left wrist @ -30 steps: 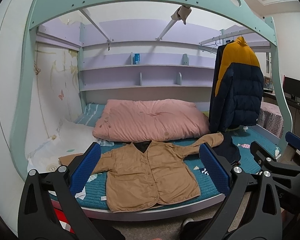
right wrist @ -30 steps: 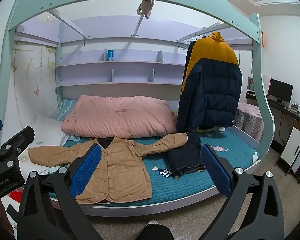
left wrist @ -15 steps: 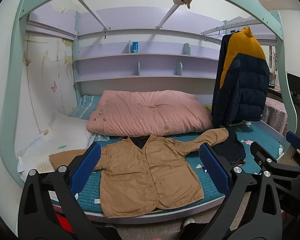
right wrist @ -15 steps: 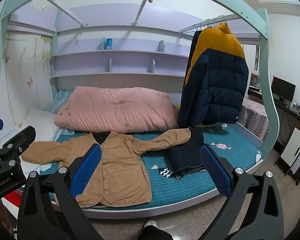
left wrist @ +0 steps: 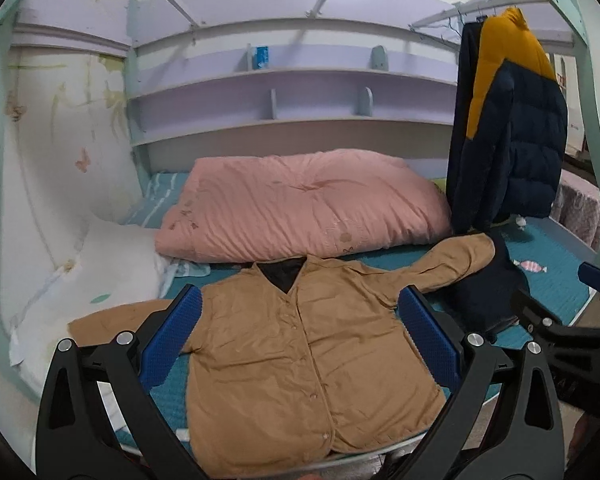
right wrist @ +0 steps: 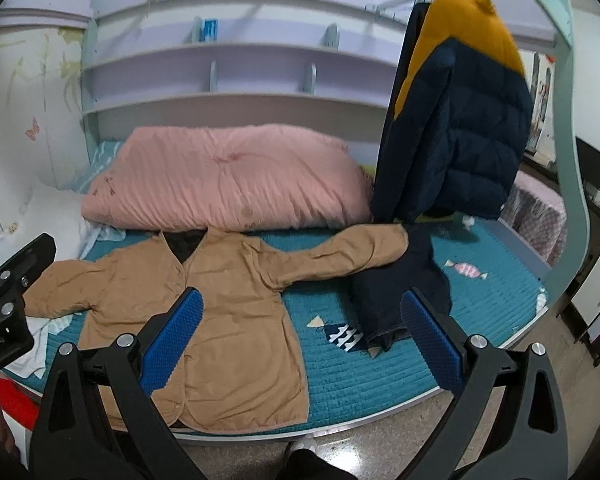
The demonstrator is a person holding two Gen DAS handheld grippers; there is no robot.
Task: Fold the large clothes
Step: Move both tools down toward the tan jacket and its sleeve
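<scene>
jacket: tan jacket (left wrist: 300, 364) was laid flat, front up, sleeves spread on the bed (right wrist: 500, 292), ready for folding
left gripper (left wrist: 298, 344): jaws held apart, empty, above jacket
right gripper (right wrist: 300, 344): jaws apart, empty, nothing gripped yet

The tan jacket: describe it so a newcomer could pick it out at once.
Start at the bunk bed's teal mattress. In front of the pink duvet lies the tan jacket, spread flat, sleeves out, buttoned front up. Unlike the dark folded garment beside it, it is light brown and unfolded.
</scene>
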